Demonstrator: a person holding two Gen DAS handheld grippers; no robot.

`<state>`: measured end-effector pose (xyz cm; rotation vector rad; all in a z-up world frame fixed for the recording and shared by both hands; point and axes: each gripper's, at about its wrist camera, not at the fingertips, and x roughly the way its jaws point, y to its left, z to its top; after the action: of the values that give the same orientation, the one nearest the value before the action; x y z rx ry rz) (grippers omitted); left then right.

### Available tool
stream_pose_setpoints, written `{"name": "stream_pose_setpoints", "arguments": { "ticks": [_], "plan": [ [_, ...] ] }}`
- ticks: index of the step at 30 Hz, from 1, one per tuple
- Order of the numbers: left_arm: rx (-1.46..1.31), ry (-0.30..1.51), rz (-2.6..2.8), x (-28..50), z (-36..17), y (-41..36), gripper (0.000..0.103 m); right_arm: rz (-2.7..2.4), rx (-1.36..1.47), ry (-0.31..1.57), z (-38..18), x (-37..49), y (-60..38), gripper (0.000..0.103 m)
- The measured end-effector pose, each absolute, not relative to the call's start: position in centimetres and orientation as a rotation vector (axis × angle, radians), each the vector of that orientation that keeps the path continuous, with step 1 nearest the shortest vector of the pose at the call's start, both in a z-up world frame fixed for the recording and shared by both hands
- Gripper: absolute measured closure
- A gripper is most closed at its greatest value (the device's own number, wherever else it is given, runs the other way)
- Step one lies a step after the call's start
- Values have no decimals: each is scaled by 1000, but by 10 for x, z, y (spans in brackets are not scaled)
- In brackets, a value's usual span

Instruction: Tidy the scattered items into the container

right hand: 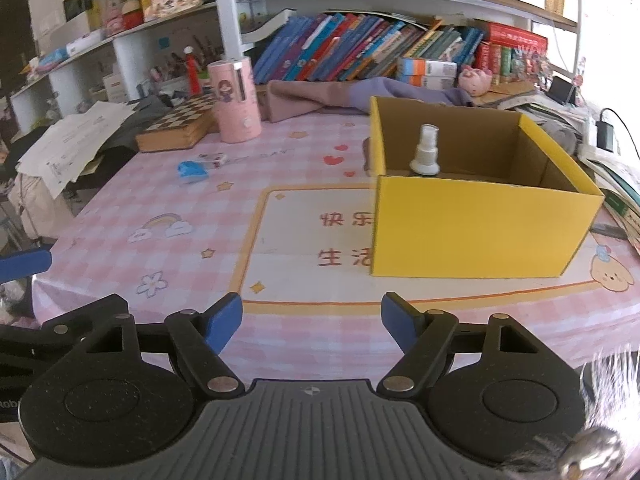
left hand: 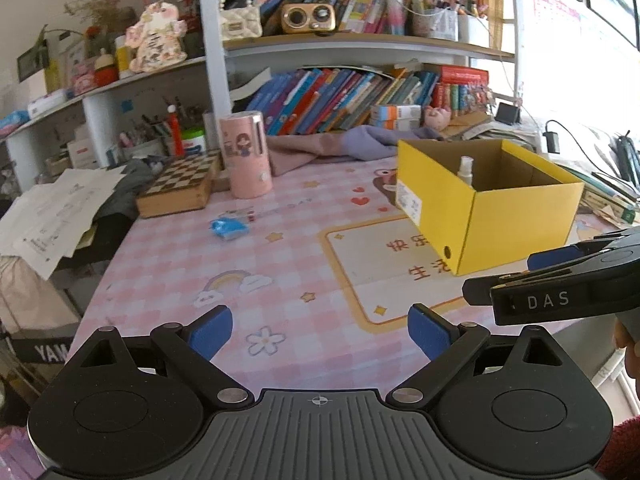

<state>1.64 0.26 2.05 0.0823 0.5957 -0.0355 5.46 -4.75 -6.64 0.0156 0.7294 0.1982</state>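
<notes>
A yellow cardboard box point(left hand: 516, 224) point(right hand: 476, 232) stands open on the pink checked table. A white spray bottle point(left hand: 465, 170) point(right hand: 426, 152) stands upright inside it. A small blue packet point(left hand: 229, 227) point(right hand: 193, 171) lies on the table at the far left, with a small white item point(right hand: 214, 159) point(left hand: 249, 215) just behind it. My left gripper point(left hand: 320, 332) is open and empty above the near table. My right gripper point(right hand: 312, 318) is open and empty at the near table edge, in front of the box; it also shows from the side in the left wrist view point(left hand: 560, 280).
A pink cylinder point(left hand: 245, 154) point(right hand: 236, 100) and a wooden chessboard box point(left hand: 180, 186) point(right hand: 180, 126) stand at the far left. Folded purple cloth point(left hand: 340, 142) point(right hand: 340, 96) lies behind the box. Bookshelves line the back. Papers point(left hand: 56, 212) hang off the left table edge.
</notes>
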Motion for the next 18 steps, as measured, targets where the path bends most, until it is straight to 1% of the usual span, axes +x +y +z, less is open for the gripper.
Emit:
{"name": "stream_pose_setpoints", "arguments": {
  "ticks": [18],
  "plan": [
    [69, 589, 28, 8, 21, 25, 7, 248, -17, 730, -65, 56, -22, 27]
  ]
}}
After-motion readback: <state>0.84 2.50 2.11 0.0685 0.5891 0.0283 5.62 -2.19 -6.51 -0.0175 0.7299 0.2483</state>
